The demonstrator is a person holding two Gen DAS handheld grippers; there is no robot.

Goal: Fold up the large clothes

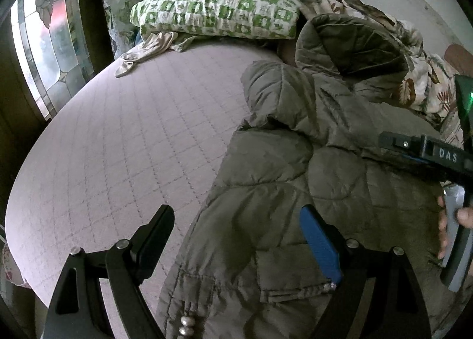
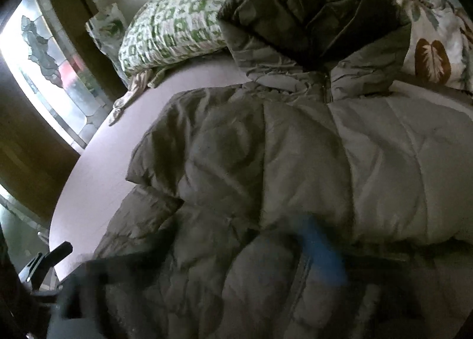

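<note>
The olive-green quilted puffer jacket (image 1: 310,179) is lying on the pale pink quilted bed (image 1: 124,144), its long axis running away from the left gripper (image 1: 236,253) with the hood farthest, and its slippery padding is risking sliding from these spread, empty jaws, while the blurred right gripper (image 2: 207,274) I cannot tell.

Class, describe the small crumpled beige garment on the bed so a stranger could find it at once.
Start at the pink quilted bed and look to its far end, where the green-and-white checked pillow lies. The beige garment trails out from under the pillow's window-side corner: small, pale and limp, unlike the bulky olive puffer jacket.
</note>
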